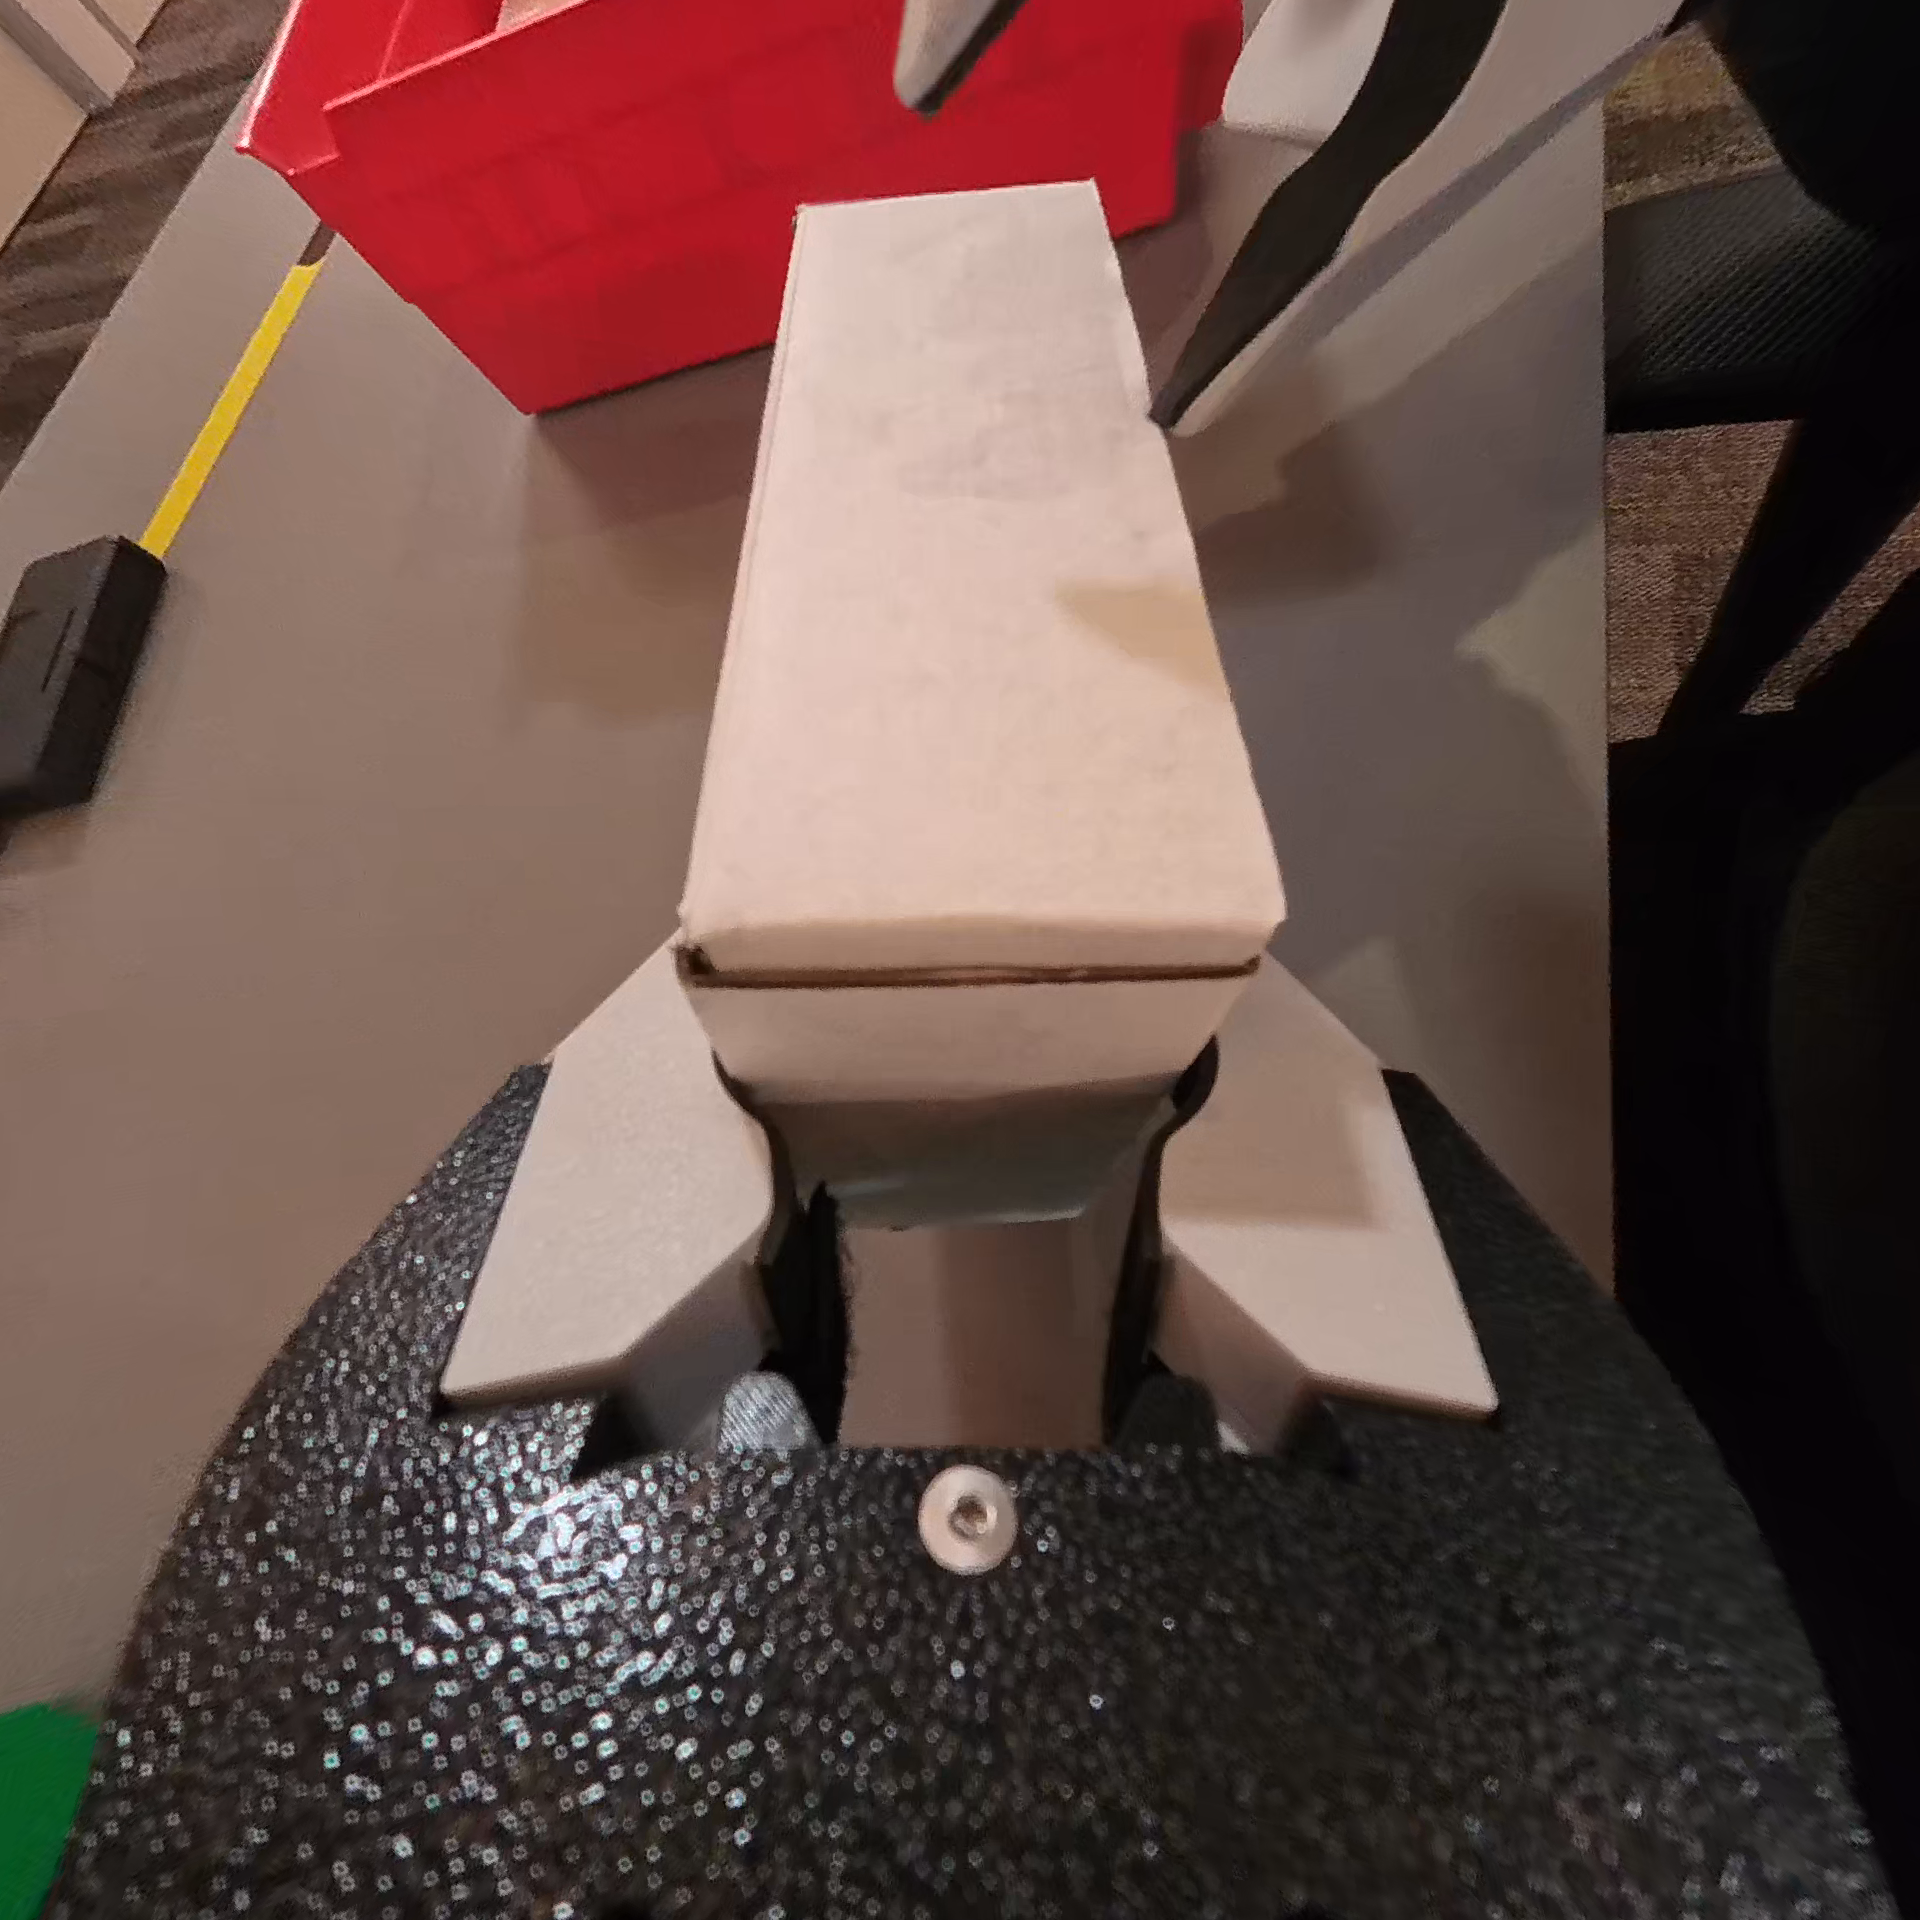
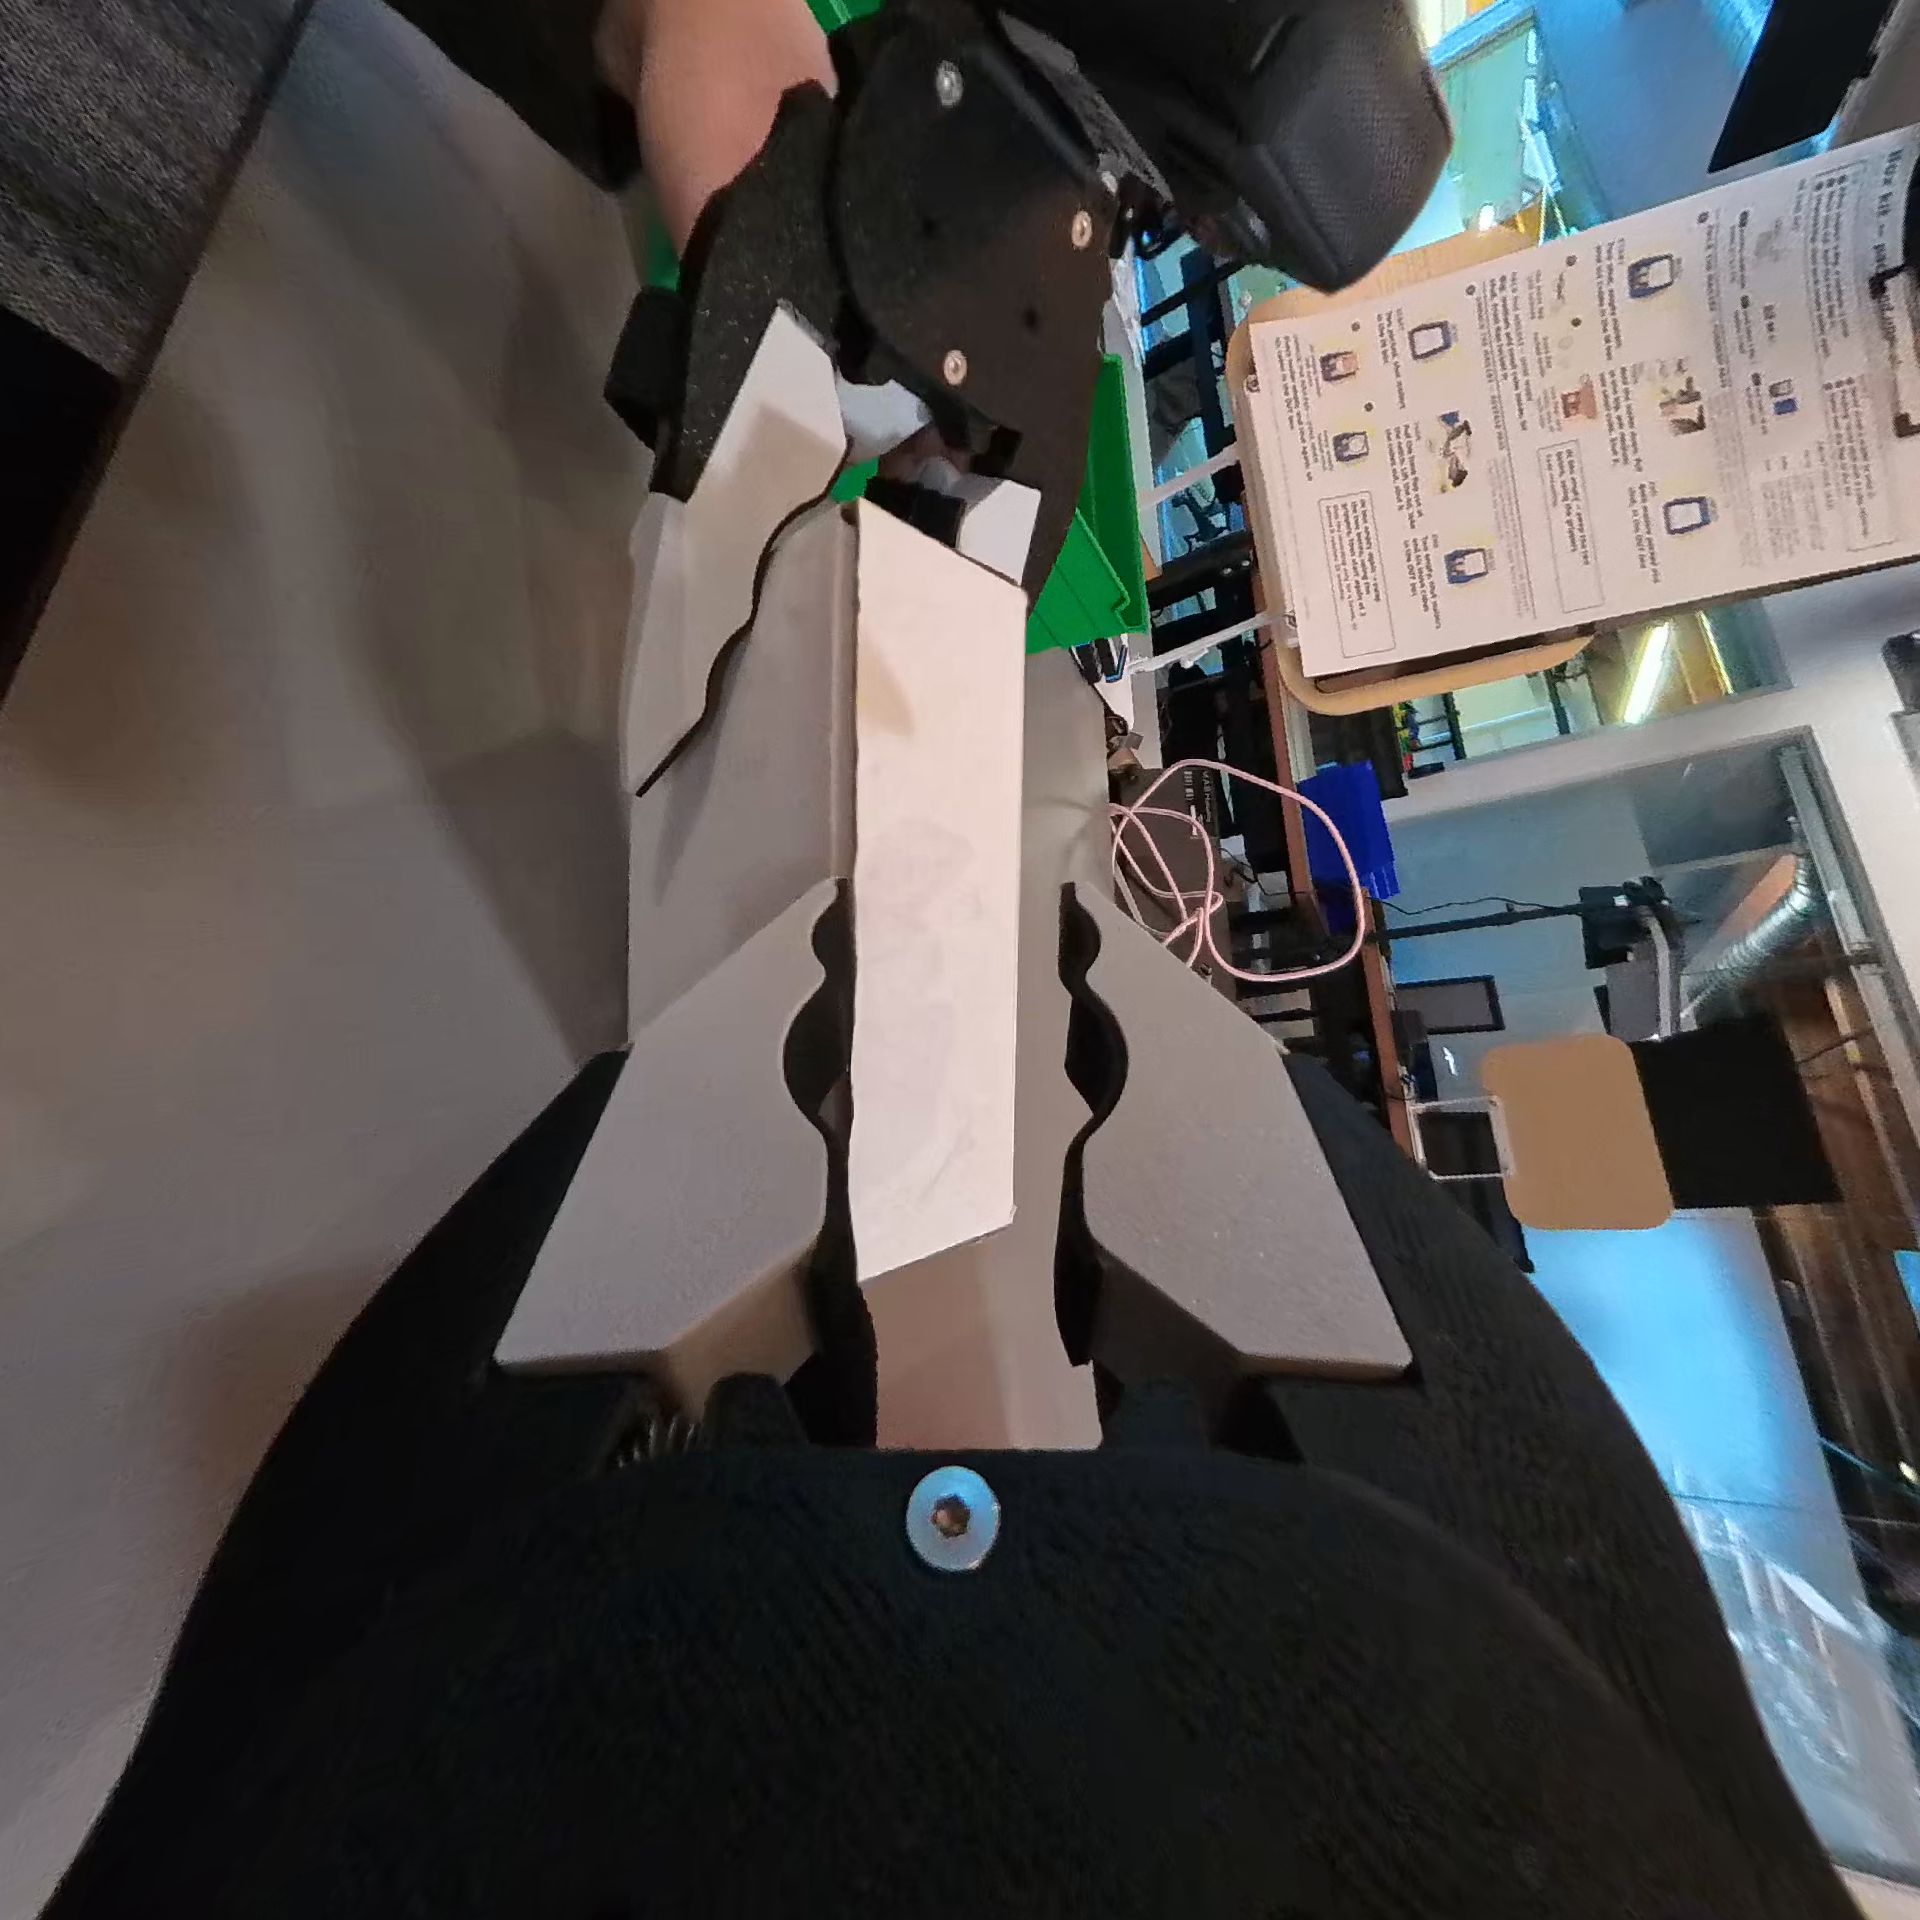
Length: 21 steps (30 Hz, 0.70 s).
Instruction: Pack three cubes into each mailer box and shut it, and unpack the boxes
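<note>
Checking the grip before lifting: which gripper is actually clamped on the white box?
The left gripper: both fingers press the box's end. The right gripper's one finger stands clear.

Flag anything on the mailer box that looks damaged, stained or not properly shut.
The white mailer box has a yellowish-brown stain on its top face, toward the right edge. At the near end a thin dark seam shows under the lid, though it runs even. No dents or tears show.
</note>
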Available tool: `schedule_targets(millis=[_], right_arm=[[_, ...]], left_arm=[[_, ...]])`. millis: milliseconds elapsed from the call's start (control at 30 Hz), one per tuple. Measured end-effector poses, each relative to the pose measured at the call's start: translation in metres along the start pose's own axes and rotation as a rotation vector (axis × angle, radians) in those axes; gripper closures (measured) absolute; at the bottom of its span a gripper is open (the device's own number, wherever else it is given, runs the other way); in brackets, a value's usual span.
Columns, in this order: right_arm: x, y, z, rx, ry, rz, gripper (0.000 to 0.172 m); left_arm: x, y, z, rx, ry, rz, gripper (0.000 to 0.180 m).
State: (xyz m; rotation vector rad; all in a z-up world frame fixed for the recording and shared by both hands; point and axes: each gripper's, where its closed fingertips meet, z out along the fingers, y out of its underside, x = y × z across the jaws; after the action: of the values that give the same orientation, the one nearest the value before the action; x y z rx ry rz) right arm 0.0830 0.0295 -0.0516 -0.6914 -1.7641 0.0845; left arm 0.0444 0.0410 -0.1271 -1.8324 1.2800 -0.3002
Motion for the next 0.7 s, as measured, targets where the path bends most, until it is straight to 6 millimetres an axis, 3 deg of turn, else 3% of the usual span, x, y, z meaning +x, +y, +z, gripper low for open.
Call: schedule_targets(millis=[533, 700], right_arm=[[0.003, 0.003, 0.002, -0.031, 0.032, -0.031, 0.133], [0.008, -0.001, 0.003, -0.048, 0.104, -0.136, 0.139]], left_arm=[[0.001, -0.002, 0.002, 0.003, 0.013, -0.042, 0.108], [0.001, -0.003, 0.000, 0.016, 0.028, -0.073, 0.108]])
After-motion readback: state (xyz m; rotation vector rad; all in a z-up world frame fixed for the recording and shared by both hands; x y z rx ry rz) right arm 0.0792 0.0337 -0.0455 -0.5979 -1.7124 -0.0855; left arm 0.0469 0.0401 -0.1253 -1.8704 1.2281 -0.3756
